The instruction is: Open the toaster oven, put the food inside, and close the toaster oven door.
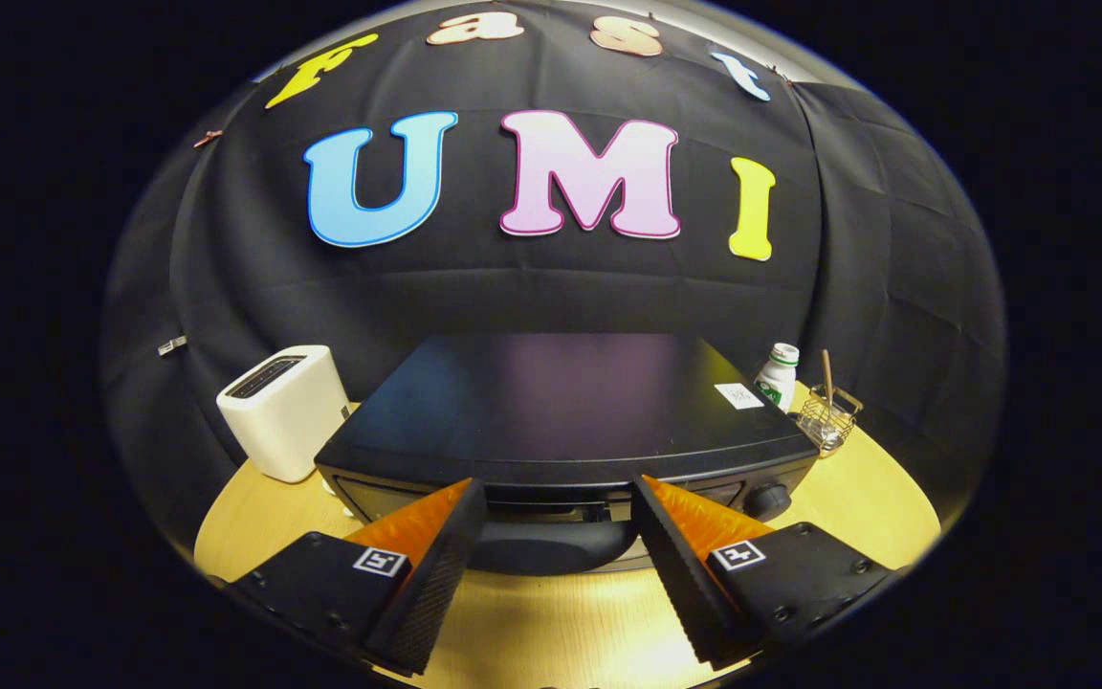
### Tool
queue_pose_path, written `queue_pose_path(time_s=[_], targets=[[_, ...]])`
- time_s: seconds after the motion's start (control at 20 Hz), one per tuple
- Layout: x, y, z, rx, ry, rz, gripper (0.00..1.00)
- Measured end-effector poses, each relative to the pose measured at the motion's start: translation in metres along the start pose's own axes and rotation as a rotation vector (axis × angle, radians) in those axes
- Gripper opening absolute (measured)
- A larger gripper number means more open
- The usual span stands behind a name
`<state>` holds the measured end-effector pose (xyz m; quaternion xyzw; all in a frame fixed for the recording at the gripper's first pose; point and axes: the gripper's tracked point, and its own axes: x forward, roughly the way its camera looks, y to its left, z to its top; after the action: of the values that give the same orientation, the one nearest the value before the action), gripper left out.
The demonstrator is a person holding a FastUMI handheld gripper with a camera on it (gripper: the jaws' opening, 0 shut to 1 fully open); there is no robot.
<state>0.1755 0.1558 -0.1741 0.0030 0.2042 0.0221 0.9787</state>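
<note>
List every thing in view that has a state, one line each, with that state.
toaster oven: door shut, standing on the wooden table.
door handle: untouched, lying between the two fingers.
gripper: open, fingers spread either side of the handle, pressing on nothing.
white toaster: upright, slot on top, nothing seen in it.
white bottle: upright, cap on.
wire basket: upright, a stick standing in it.

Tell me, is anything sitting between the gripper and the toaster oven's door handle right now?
Nothing visible stands in the way. The open gripper has its fingers either side of the dark rounded door handle of the black toaster oven. The white toaster and white bottle stand off beside the oven.
</note>
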Motion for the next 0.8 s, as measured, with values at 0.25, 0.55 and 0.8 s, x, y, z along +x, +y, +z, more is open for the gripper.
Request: queue_pose_path(time_s=[0.25, 0.55, 0.8], targets=[[-0.031, 0.000, -0.024, -0.053, 0.045, 0.009, 0.99], [-0.065, 0.000, -0.072, -0.054, 0.110, 0.029, 0.98], [-0.083, 0.007, -0.168, 0.007, 0.354, 0.081, 0.99]])
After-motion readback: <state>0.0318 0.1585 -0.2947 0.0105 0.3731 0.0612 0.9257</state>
